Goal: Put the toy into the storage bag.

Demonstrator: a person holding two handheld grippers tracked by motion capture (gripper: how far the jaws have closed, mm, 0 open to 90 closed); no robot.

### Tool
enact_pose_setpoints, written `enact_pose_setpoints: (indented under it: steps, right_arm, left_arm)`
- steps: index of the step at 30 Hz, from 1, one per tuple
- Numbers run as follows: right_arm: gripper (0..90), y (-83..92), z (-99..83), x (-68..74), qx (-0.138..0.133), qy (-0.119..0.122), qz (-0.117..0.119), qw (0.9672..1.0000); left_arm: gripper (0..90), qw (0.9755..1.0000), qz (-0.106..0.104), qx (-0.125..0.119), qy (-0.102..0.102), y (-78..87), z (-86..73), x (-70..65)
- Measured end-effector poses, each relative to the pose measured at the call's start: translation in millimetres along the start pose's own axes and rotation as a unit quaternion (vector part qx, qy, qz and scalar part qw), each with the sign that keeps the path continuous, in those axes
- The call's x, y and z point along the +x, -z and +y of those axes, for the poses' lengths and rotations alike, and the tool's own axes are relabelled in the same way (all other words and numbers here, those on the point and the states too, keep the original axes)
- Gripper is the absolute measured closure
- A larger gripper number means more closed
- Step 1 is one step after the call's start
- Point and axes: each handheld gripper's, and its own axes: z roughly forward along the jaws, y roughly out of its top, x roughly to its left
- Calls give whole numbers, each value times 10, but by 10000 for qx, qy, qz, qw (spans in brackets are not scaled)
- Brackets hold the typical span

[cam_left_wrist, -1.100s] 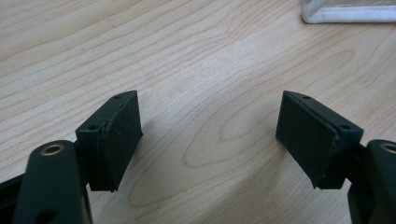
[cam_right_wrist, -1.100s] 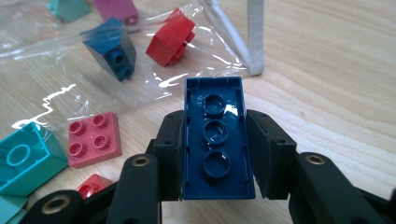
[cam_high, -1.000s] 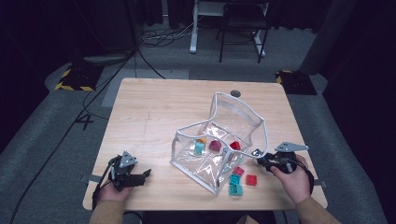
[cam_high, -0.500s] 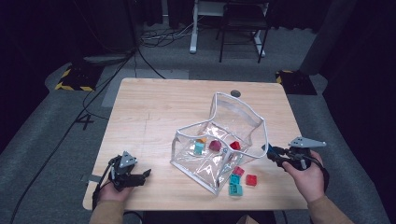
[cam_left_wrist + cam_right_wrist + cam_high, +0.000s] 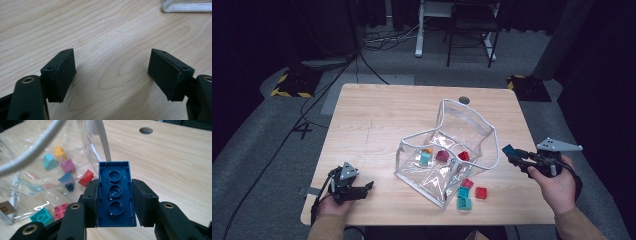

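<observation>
Right now the dark blue brick (image 5: 116, 195) sits clamped in my right gripper (image 5: 518, 157), hollow underside up, its long axis running straight out along the jaws. I judge it goes into the clear bag (image 5: 447, 150), which lies left of that gripper across the table (image 5: 377, 115), mouth rim just beside the brick's far end. My left gripper (image 5: 362, 189) rests on the table, gaping and holding nothing, well away from the bag.
</observation>
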Motion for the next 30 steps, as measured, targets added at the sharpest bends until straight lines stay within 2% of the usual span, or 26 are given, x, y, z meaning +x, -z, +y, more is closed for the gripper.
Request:
enact_pose_setpoints:
  steps: [9, 19, 30]
  right_arm:
    - [594, 161, 189, 3, -198, 19, 45, 9998]
    - [594, 284, 366, 69, -557, 72, 115, 9984]
    - [594, 273, 631, 244, -733, 379, 245, 9963]
  left_arm:
    - [226, 10000, 0, -1, 2, 0, 0, 0]
    - [226, 10000, 0, -2, 4, 0, 0, 0]
    - [226, 10000, -2, -1, 4, 0, 0, 0]
